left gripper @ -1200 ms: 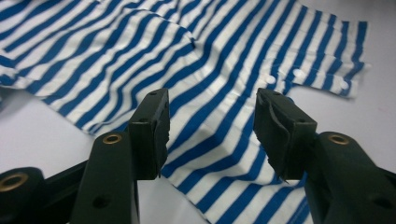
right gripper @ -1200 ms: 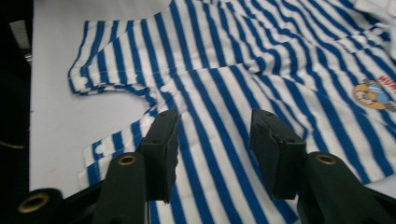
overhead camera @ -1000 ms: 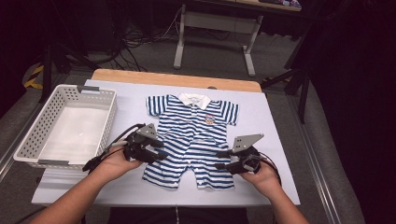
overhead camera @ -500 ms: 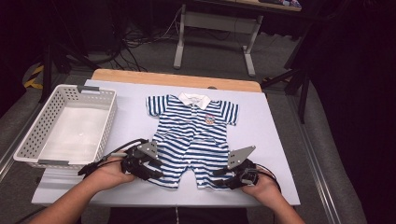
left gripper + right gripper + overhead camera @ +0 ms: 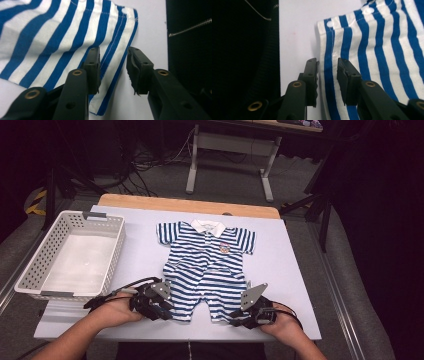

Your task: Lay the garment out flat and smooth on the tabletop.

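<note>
Soft, light striped romper lying flat; left gripper and right gripper, jaws spread, straddle its leg hems, the best holds.

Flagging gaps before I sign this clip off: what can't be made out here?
- Chest badge on the striped romper: too small, high view.
- Leg hems: covered by the left gripper and right gripper, high view.
- Whether the right gripper's fingers touch the cloth: unclear, right gripper view.
- Basket's near wall: foreshortened.
</note>
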The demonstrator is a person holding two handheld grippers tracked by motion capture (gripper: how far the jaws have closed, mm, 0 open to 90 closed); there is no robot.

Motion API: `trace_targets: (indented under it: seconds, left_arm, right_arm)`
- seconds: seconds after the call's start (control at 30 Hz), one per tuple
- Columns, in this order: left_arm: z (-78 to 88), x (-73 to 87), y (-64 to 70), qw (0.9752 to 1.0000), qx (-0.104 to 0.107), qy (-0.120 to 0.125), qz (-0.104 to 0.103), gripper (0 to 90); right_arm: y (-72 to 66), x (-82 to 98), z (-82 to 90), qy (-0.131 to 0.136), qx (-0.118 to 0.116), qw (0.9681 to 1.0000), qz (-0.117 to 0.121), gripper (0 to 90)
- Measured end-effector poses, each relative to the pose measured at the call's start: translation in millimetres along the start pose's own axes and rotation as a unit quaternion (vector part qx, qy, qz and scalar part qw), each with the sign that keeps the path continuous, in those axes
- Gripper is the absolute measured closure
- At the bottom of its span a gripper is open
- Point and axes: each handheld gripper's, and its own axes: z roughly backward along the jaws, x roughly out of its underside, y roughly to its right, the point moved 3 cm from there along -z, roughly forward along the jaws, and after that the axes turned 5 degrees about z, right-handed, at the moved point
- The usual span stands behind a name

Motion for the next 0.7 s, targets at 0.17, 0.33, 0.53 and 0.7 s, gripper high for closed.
trace_targets:
  seconds: [0.17,0.33,0.53,0.7]
  left_arm:
    - [-1.0,0.2,0.7,0.9995,-0.028,-0.001,-0.016,74.6]
    - [-1.5,-1.0,3.0,0.9983,-0.051,-0.003,-0.026,88.0]
    - [0.7,-1.4,7.7,0.9992,-0.03,-0.006,-0.025,88.9]
    - [3.9,-0.4,15.6,0.9997,-0.001,0.003,-0.026,88.9]
  right_arm:
    - [-0.5,0.3,-0.7,-0.002,0.017,0.9995,0.025,79.5]
    - [2.1,2.2,-1.0,0.007,0.02,0.9996,0.018,88.6]
    - [-1.7,2.9,2.1,-0.002,0.009,0.9997,0.021,89.7]
    - [-7.5,7.1,9.7,-0.005,-0.002,0.9999,0.015,90.0]
